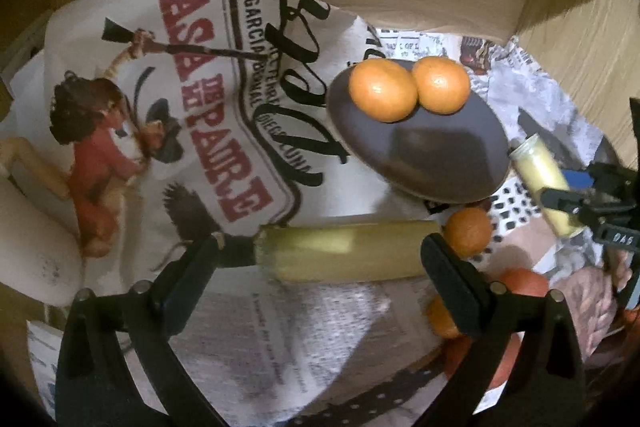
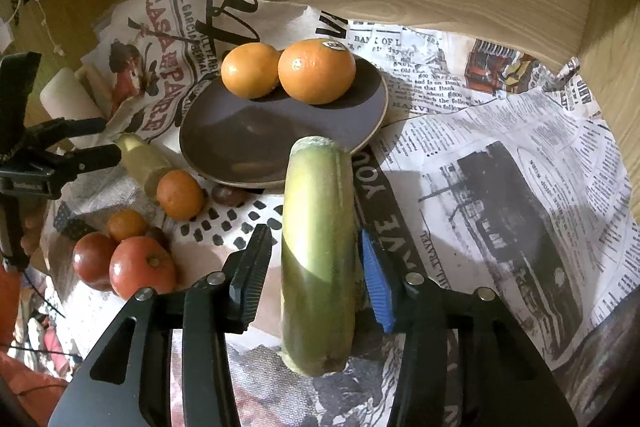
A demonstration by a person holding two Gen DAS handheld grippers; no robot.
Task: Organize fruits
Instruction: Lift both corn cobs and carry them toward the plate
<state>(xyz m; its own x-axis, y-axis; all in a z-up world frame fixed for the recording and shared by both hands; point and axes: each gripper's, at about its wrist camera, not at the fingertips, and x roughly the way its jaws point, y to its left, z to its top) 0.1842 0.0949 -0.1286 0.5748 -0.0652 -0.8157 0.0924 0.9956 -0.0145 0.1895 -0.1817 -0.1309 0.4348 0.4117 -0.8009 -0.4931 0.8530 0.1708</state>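
In the left wrist view, two oranges (image 1: 382, 91) (image 1: 441, 85) sit side by side, touching, at the far rim of one dark plate (image 1: 440, 155). The plate rests on newspaper sheets (image 1: 192, 107) that cover the table. One yellow-green cylindrical fruit (image 1: 348, 251) lies crosswise on the paper. The left gripper (image 1: 324, 259) is spread wide, its two black fingers flanking the piece's ends, and whether they touch it cannot be told. Just right of the piece's right end lies one small mandarin (image 1: 468, 231); another mandarin (image 1: 440, 315) and a red tomato (image 1: 524, 283) show partly behind the right finger. At the right edge, the right gripper (image 1: 568, 203) holds a second yellow-green piece (image 1: 540, 179) near the plate's right rim.

In the right wrist view, the right gripper (image 2: 316, 275) is part closed around one long yellow-green piece (image 2: 318, 255). The blue pad (image 2: 376, 283) lies against its right side, and a narrow gap shows at the black finger. The piece's far end points at the near rim of the plate (image 2: 224, 143), which carries the two oranges (image 2: 250, 69) (image 2: 317, 71). Left of the plate lie two mandarins (image 2: 180, 195) (image 2: 127, 225) and two tomatoes (image 2: 142, 267) (image 2: 93, 259). The left gripper (image 2: 92, 143) reaches in from the left edge, at the other yellow-green piece (image 2: 142, 161).
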